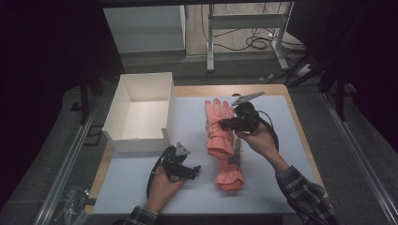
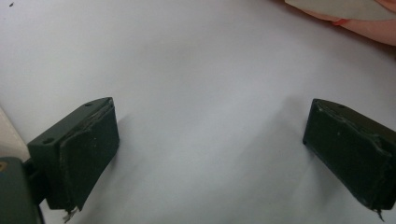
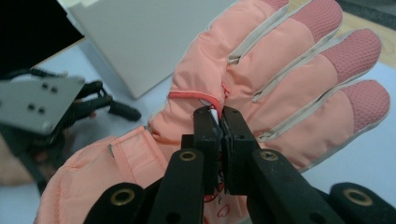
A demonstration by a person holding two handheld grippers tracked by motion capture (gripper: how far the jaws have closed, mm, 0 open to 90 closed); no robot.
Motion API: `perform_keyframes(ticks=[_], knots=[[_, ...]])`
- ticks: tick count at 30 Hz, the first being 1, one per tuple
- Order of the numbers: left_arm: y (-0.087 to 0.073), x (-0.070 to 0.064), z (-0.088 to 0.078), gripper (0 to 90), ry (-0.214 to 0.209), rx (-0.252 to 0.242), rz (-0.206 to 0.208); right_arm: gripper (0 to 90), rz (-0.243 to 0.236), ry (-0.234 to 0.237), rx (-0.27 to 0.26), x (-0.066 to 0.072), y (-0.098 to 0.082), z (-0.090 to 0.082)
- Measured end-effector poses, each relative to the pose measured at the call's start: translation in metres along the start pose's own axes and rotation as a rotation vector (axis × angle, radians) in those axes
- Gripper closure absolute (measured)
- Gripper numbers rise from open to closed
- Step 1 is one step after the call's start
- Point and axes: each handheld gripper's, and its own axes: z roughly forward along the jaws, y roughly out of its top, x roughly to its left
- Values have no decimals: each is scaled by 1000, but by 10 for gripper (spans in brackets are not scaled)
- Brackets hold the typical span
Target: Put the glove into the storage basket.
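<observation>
A pink padded glove (image 1: 217, 118) with grey piping is raised off the pale mat, fingers pointing away from me. My right gripper (image 1: 222, 123) is shut on it; in the right gripper view the jaws (image 3: 219, 114) pinch a small white tag and red cord at the glove's (image 3: 289, 79) palm seam. A second pink glove (image 1: 230, 177) lies on the mat below it, touching its cuff. My left gripper (image 1: 196, 169) rests low on the mat left of the gloves. Its jaws (image 2: 210, 140) stand wide open with nothing between them. A pink glove edge (image 2: 369, 28) shows at the top right.
An open white box (image 1: 141, 112) stands at the mat's back left, its wall (image 3: 140, 42) close behind the lifted glove. The wooden table edge (image 1: 300, 126) runs along the right. My left gripper (image 3: 42, 107) appears at the left of the right gripper view.
</observation>
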Motion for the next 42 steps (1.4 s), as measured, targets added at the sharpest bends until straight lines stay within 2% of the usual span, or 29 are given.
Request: perform_keyframes(ticks=[9, 12, 15, 20, 22, 25, 28, 33, 37, 40, 42], knots=[[0, 0, 0, 36, -1, -1, -1, 854, 13, -18, 18, 10, -32, -24], [0, 0, 0, 36, -2, 0, -5, 854, 15, -23, 27, 19, -46, -32], [0, 0, 0, 36, -2, 0, -4, 854, 14, -21, 32, 24, -53, -33], [0, 0, 0, 36, -1, -2, -5, 852, 18, -8, 58, 34, -68, -25], [0, 0, 0, 36, -1, -2, -4, 852, 1, -41, 74, 37, -74, -16], [0, 0, 0, 36, -1, -2, -3, 852, 13, -40, 73, 37, -78, -10], [0, 0, 0, 36, 0, -5, -4, 853, 26, -66, 86, 38, -82, -3], [0, 0, 0, 36, 0, -1, -4, 850, 11, -105, 99, 41, -90, 5], [0, 0, 0, 36, 0, 0, -2, 843, 18, -105, 98, 40, -93, 6], [0, 0, 0, 36, 0, 0, -3, 785, 22, -95, 82, 39, -93, 4], [0, 0, 0, 36, 0, 0, 0, 691, 19, -84, 61, 37, -92, 0]])
